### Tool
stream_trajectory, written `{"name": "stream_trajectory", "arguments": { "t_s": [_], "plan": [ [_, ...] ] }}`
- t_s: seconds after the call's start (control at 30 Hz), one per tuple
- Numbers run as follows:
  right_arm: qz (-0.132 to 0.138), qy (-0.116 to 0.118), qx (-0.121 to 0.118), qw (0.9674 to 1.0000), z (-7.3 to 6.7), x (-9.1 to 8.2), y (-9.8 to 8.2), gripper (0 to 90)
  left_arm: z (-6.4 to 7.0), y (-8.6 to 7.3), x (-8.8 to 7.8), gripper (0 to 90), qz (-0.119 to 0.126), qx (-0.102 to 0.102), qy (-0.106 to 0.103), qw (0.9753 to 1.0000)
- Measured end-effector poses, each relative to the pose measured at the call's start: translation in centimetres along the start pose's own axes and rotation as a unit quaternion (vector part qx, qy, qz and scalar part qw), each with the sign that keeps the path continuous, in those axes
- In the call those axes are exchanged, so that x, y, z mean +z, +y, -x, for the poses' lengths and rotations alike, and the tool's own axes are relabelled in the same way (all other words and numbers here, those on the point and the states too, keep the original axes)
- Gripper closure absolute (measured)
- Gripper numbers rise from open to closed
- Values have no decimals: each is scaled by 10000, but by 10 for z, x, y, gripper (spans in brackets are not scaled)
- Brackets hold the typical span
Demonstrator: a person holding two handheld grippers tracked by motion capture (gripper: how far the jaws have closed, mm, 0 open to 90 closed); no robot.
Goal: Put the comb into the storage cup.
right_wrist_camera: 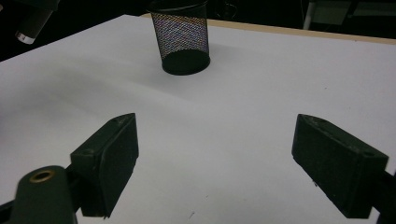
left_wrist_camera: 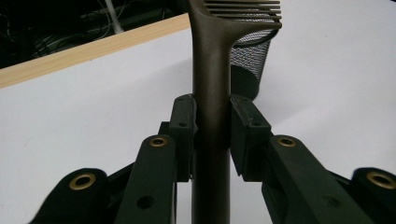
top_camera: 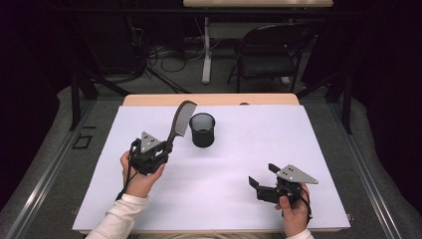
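Your left gripper [top_camera: 166,149] clenched comb [top_camera: 180,122] by handle, teeth raised just beside cup [top_camera: 202,130], near counter [top_camera: 239,199] far edge. Pickup looked done; comb not yet in cup. Your right gripper [top_camera: 261,177] released, jaws wide, near front right corner.

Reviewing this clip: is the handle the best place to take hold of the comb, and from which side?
Yes, probably. The comb has a long, plain handle, narrow enough to fit between two pads, while its toothed head is wide and thin. The left gripper comes from the handle end, pads on its two opposite sides, teeth pointing away. That leaves the head free above the mesh cup.
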State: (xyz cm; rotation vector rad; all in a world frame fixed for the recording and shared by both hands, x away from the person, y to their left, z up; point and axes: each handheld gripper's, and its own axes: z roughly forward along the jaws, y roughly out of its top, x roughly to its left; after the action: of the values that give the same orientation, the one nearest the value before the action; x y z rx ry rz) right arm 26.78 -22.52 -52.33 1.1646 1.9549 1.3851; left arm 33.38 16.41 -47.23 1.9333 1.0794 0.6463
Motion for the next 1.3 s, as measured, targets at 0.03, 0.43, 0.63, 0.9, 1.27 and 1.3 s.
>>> {"name": "stream_trajectory", "arguments": {
  "t_s": [0.03,0.43,0.63,0.9,1.27,1.3],
  "plan": [
    [14,0,-5,10000,0,0,0,145,2,0,0,724,6,0,-25,10000],
    [-5,-56,78,10000,-1,2,1,144,21,-2,3,725,-12,133,-275,9995],
    [-86,-9,139,9999,-2,5,2,141,27,-2,2,724,21,188,-326,9993],
    [-330,97,222,9992,-8,12,7,94,28,-2,2,724,-9,170,-384,9991],
    [-634,196,106,9977,-17,22,30,134,29,-2,-1,724,62,172,-398,9990],
    [-628,209,61,9978,-17,23,32,145,30,-2,-1,724,67,169,-398,9990]
  ]
}}
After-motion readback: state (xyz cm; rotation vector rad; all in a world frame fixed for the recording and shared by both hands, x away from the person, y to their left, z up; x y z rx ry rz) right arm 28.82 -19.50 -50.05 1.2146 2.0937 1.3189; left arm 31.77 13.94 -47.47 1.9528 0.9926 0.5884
